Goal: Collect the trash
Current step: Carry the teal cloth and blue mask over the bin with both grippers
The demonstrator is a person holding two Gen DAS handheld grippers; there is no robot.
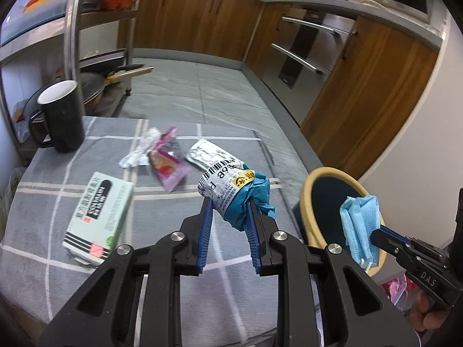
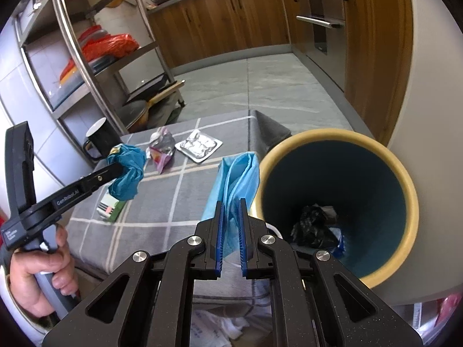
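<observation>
Nearest, the right claw is clamped on a folded blue face mask, held just beside the bin rim at the worktop's right edge, likely for dropping. The left claw pinches a crumpled teal wrapper above the worktop. Farther off, a purple packet, tissue and blister pack still lie near the far edge.

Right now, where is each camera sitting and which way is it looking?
Left wrist: on the left claw, looking down along it over the checked tablecloth; claw shut on a crumpled wrapper.
Right wrist: on the right claw, facing the bin; claw shut on a blue mask; the person's left hand shows.
Shared: bin, black mug, foil blister pack, each other's claw.
</observation>
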